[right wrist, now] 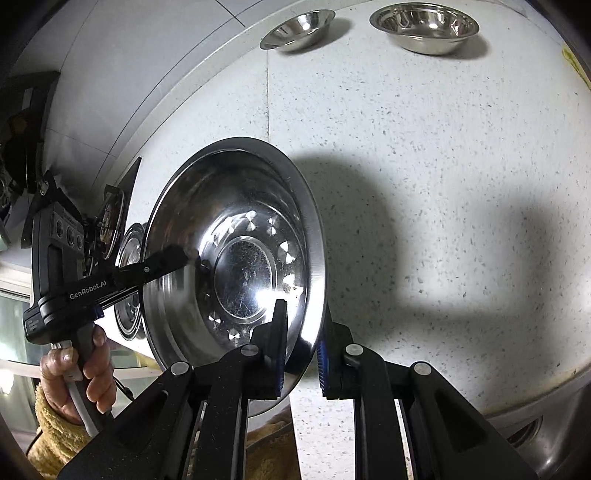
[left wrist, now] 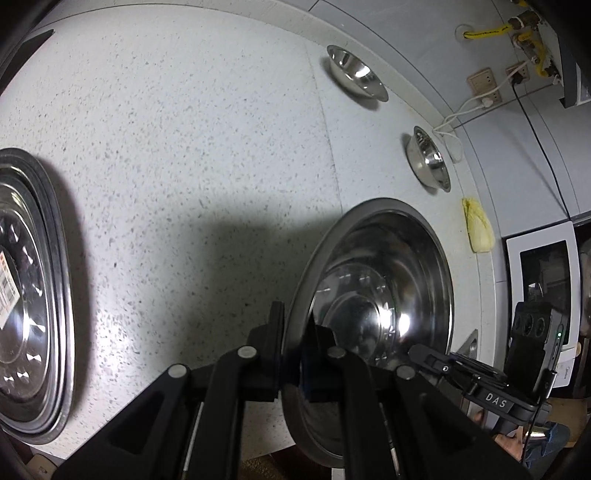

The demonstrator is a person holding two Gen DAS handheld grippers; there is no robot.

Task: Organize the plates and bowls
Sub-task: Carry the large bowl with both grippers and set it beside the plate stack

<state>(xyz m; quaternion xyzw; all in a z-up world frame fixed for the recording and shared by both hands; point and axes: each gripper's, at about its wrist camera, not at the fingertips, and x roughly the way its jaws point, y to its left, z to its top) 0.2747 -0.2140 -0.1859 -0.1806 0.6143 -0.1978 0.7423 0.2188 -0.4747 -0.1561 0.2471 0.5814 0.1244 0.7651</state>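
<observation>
Left tongs (left wrist: 295, 332) and right tongs (right wrist: 301, 339) each pinch opposite rims of the large steel bowl (right wrist: 236, 258), tilted above the speckled counter (right wrist: 424, 184); two small bowls (right wrist: 424, 24) sit beyond.

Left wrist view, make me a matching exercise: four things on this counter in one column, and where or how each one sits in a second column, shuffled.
Things:
1. large plate
2. stack of plates
3. two small bowls
4. yellow cloth

Places or states:
A. standing apart from each other near the back of the countertop
B. lying crumpled by the back wall
C. tilted up, rim between the jaws of the left gripper and the right gripper
D. nested flat at the view's left edge

Pairs: 1-C, 2-D, 3-A, 4-B
</observation>
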